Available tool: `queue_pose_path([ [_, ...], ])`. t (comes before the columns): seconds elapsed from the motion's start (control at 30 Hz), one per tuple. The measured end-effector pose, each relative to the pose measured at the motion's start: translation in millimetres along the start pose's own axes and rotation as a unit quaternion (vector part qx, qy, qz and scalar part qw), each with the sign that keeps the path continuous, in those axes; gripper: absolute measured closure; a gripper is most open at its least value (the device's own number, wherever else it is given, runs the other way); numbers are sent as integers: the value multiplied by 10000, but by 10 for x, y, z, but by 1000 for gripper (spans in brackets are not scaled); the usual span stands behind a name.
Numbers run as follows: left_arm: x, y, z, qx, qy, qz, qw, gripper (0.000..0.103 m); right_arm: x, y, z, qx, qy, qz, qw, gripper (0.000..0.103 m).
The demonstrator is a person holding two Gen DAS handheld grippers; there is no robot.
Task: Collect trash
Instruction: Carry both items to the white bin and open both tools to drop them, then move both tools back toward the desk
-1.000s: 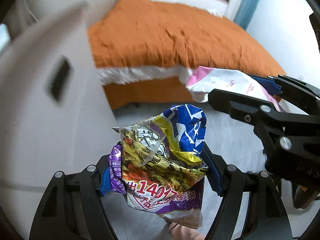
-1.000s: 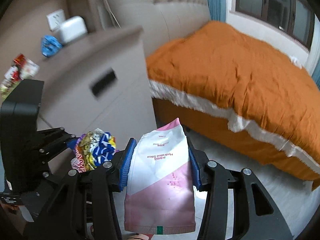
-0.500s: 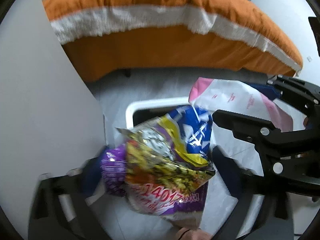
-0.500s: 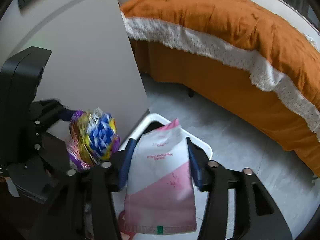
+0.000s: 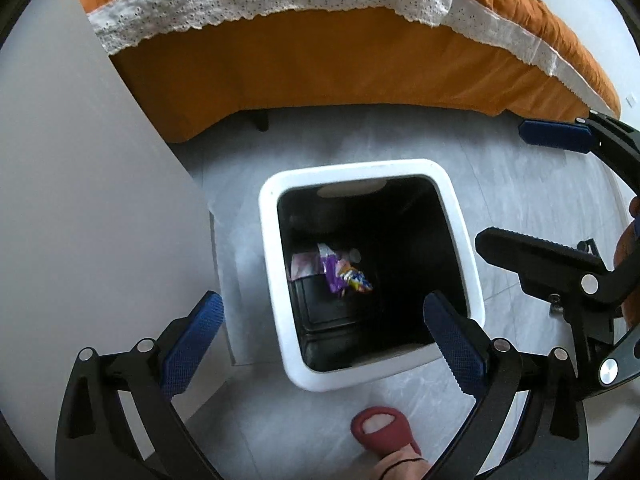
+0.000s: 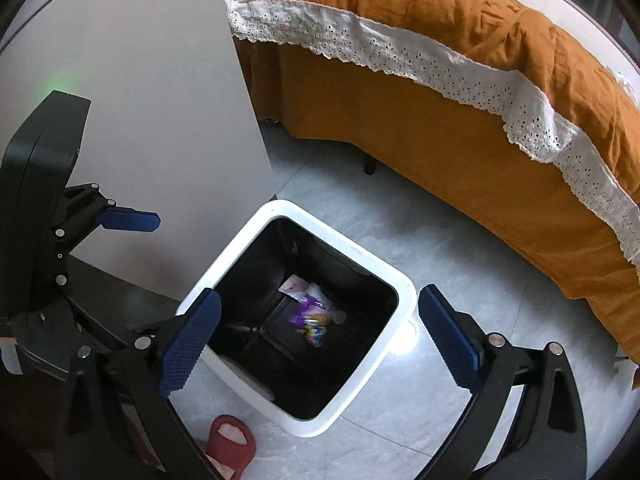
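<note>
A white-rimmed trash bin with a black inside stands on the grey floor; it also shows in the right wrist view. The crumpled purple snack wrapper and the pink-and-white pouch lie at its bottom; in the right wrist view the wrapper is blurred beside the pouch. My left gripper is open and empty above the bin. My right gripper is open and empty above the bin too.
An orange bed with a white lace trim stands just behind the bin. A grey nightstand side is at the left. A foot in a red slipper is on the floor in front of the bin.
Both grippers tilted down over the bin and opened. The snack wrapper and the pink pouch dropped from them into the bin.
</note>
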State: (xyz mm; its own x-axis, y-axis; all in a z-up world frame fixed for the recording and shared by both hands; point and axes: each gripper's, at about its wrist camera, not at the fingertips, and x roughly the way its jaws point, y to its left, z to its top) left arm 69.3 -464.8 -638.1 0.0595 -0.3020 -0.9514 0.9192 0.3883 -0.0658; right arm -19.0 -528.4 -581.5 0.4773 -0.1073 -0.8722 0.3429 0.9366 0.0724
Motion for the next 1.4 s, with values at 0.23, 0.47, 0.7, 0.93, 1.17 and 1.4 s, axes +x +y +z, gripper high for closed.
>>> queue_pose_path([
  [0.23, -443, -69, 125, -19, -183, 123, 9998, 4, -440, 12, 214, -27, -175, -71, 9998, 5],
  [0.47, -1392, -177, 266, -174, -663, 230, 9974, 4, -1382, 48, 516, 139, -622, -144, 9979, 5],
  [0.7, -2728, -378, 407, -466, -1512, 404, 9866, 4, -2641, 251, 810, 275, -1435, -277, 9889, 5],
  [0.93, -4035, -359, 231, -840, -2336, 893, 9646, 4, -3647, 608, 1001, 306, -2213, -155, 9746, 5],
  [1.17, -4994, -49, -304, -1259, -2790, 1688, 9369, 4, -4164, 1282, 1110, 97, -2656, 383, 9633, 5],
  [1.4, -5587, 463, -947, -2017, -2885, 2417, 9042, 4, -4311, 2078, 1262, -266, -2733, 886, 9575, 5],
])
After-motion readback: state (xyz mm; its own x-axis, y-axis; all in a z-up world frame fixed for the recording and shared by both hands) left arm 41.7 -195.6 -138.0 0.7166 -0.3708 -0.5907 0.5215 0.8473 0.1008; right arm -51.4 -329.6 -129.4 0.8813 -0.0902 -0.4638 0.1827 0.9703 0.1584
